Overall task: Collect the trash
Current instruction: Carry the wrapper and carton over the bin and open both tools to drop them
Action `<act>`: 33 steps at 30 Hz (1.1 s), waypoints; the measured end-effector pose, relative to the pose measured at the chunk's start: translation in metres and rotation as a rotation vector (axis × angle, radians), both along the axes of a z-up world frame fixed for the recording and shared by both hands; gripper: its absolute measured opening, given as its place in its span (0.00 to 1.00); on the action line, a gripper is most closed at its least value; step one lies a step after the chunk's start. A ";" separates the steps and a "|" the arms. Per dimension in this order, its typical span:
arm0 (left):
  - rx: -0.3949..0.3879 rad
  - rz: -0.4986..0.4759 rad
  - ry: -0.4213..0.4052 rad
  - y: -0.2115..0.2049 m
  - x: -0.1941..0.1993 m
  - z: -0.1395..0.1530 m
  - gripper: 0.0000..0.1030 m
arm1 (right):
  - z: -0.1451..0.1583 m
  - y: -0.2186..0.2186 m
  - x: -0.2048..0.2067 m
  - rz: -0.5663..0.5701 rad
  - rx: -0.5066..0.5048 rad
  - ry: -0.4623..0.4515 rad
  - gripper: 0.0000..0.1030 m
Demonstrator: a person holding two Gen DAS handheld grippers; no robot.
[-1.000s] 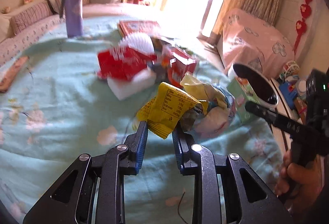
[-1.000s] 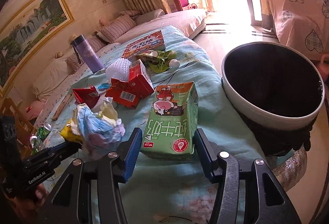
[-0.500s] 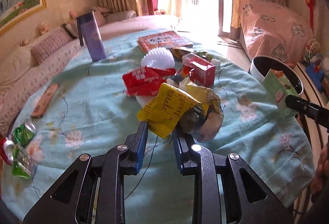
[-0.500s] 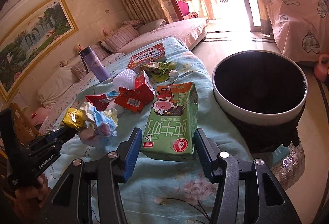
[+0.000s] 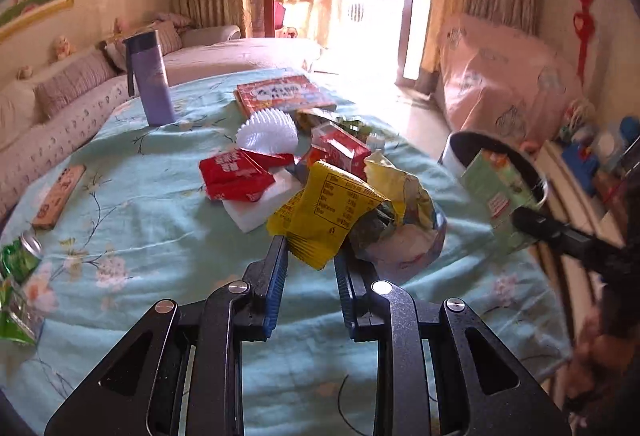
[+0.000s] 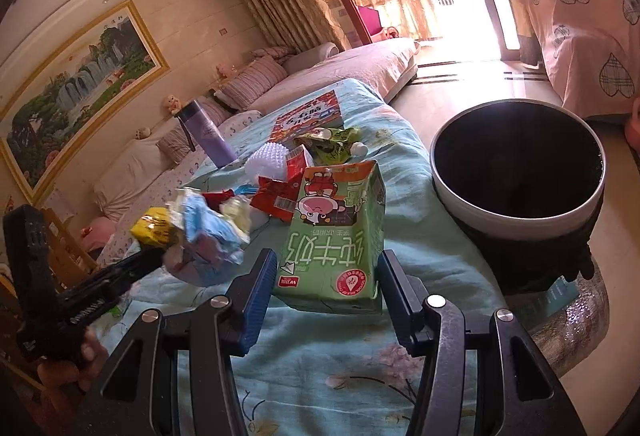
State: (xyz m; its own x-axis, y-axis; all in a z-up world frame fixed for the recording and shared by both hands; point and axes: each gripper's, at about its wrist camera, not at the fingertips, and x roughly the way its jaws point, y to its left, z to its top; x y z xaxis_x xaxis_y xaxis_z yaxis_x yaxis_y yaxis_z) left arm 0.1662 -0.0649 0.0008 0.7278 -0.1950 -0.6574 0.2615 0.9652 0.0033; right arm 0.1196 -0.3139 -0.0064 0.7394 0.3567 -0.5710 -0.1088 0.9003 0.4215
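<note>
My left gripper (image 5: 310, 256) is shut on a bunch of trash: a yellow snack wrapper (image 5: 324, 214) with crumpled paper and plastic (image 5: 404, 232) hanging from it, held above the table. It also shows in the right wrist view (image 6: 200, 232). My right gripper (image 6: 326, 276) is shut on a green milk carton (image 6: 336, 232), held above the table's right edge; the carton also shows in the left wrist view (image 5: 498, 192). A black trash bin with a white rim (image 6: 516, 220) stands on the floor right of the table, also seen in the left wrist view (image 5: 456, 156).
On the teal flowered tablecloth (image 5: 140, 236) lie red wrappers (image 5: 236, 176), a red carton (image 5: 340, 148), a white spiky ball (image 5: 268, 130), a white foam block (image 5: 260, 208), a red book (image 5: 284, 94), a purple bottle (image 5: 150, 76), a green wrapper (image 6: 332, 142), and crushed green cans (image 5: 18, 264) at left.
Both grippers have risen higher above the table with their loads. The trash bunch has lifted off the cloth. The carton has moved nearer the bin.
</note>
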 end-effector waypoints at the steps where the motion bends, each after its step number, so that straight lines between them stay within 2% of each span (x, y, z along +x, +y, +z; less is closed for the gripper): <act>1: 0.000 -0.009 0.033 -0.006 0.004 -0.007 0.22 | 0.002 0.002 -0.002 0.015 0.010 -0.010 0.52; 3: -0.012 -0.019 0.071 -0.014 0.008 -0.016 0.22 | 0.005 0.010 -0.005 0.057 0.018 -0.022 0.52; 7: -0.016 -0.037 0.045 -0.022 0.002 -0.012 0.22 | -0.003 0.029 -0.002 0.124 0.000 -0.006 0.52; 11: -0.059 -0.023 0.008 -0.011 0.000 0.010 0.22 | -0.013 0.021 0.008 0.088 0.001 0.026 0.52; 15: -0.094 -0.040 0.004 -0.015 0.010 0.023 0.22 | -0.008 -0.007 0.008 0.034 0.019 0.010 0.52; 26: -0.112 -0.188 0.054 -0.103 0.034 0.025 0.22 | -0.001 -0.091 0.012 -0.129 -0.021 0.010 0.52; 33: -0.114 -0.256 0.125 -0.160 0.049 0.013 0.22 | -0.001 -0.130 0.024 -0.193 -0.053 0.031 0.52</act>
